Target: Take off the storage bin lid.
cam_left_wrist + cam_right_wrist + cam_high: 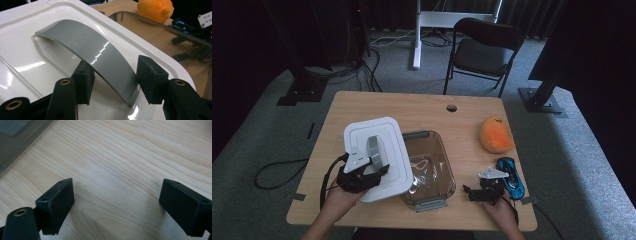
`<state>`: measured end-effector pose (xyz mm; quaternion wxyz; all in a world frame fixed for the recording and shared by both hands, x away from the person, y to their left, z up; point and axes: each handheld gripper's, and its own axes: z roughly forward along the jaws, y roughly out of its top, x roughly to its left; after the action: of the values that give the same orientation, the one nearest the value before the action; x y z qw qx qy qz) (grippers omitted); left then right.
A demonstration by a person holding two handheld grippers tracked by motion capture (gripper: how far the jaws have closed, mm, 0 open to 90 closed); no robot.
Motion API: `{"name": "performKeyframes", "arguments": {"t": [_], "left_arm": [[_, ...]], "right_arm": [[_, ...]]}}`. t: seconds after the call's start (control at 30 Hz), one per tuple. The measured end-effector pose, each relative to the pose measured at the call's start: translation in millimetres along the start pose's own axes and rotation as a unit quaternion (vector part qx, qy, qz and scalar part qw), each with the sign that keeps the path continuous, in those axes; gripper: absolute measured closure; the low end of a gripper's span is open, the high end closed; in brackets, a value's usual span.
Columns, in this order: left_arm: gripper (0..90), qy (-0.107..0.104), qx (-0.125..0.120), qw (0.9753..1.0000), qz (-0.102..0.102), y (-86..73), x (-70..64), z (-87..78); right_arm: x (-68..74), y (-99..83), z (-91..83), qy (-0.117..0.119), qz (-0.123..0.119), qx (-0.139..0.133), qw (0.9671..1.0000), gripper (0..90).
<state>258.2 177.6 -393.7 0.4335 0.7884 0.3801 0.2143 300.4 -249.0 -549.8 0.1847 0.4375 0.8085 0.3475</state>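
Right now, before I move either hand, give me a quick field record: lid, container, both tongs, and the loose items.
lid: white lid with grey handle, lying tilted across the left rim of the container
container: clear plastic container, open on its right part, looks empty
left tongs: open, jaws on either side of the handle, not yet closed on it
right tongs: open over bare table, holding nothing
loose items: orange plush toy and blue toy car, right of the container

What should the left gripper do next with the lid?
Probably close. The left gripper is open, its jaws on either side of the grey handle of the white lid, not yet pinching. The lid lies half over the box.
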Motion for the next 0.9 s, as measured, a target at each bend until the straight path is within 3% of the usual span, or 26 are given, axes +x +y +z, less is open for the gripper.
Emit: {"name": "performKeyframes", "arguments": {"t": [0.6,0.9], "left_arm": [[50.5,0.017,-0.007,0.9998,-0.01,-23.3,23.5,-17.7],[50.6,0.026,0.003,0.9994,-0.02,-42.6,37.0,-15.9]], "right_arm": [[0.0,0.0,0.0,0.0,0.0,0.0,1.0,11.9],[0.0,0.0,0.0,0.0,0.0,0.0,1.0,11.9]]}}
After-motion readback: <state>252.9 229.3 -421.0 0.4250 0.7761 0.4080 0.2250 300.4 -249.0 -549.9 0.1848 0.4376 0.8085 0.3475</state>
